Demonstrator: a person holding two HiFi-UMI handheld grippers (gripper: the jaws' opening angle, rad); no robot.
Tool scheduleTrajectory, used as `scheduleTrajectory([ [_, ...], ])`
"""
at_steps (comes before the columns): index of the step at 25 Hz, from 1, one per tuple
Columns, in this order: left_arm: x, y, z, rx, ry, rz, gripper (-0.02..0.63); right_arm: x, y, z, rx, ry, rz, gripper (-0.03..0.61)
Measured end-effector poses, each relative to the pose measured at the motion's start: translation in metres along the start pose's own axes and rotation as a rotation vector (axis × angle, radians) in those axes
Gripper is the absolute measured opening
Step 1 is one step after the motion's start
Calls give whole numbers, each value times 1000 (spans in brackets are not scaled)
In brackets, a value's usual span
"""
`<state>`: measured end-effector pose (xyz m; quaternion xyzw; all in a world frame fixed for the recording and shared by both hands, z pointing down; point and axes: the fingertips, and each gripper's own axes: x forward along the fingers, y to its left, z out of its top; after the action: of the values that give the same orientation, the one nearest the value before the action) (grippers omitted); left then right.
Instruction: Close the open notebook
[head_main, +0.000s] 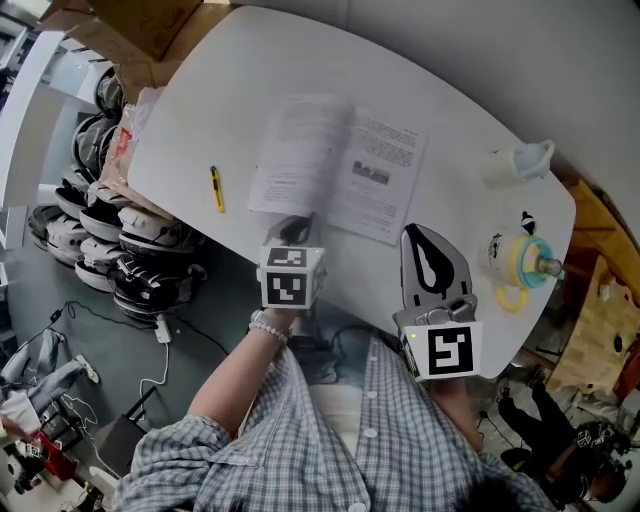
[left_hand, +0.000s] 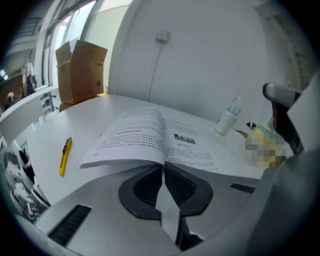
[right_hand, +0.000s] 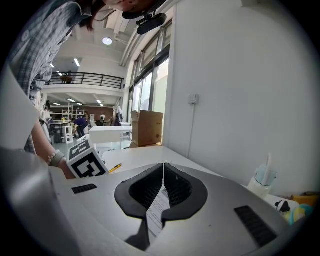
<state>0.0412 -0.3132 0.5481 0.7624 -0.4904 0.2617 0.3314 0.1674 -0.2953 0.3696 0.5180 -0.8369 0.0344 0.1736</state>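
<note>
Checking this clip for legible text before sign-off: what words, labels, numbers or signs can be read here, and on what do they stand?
No text here is legible enough to quote.
notebook: printed lines and a small picture on the open pages, too small to read.
marker cubes: black-and-white square patterns, no lettering.
cardboard box, yellow cutter, bottle: no print visible.

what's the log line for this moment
notebook: open, left page lifted | left gripper: shut on notebook's near edge by the spine | right gripper: shut, beside notebook
</note>
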Motion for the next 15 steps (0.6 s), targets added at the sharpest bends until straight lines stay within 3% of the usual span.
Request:
scheduleTrajectory([
  [5,3,-11,-2,285,32,16,23,-2,0,-1,1,2,-7,25],
  [15,6,-19,-1,657,92,77,23,-6,0,-1,0,8,-18,25],
])
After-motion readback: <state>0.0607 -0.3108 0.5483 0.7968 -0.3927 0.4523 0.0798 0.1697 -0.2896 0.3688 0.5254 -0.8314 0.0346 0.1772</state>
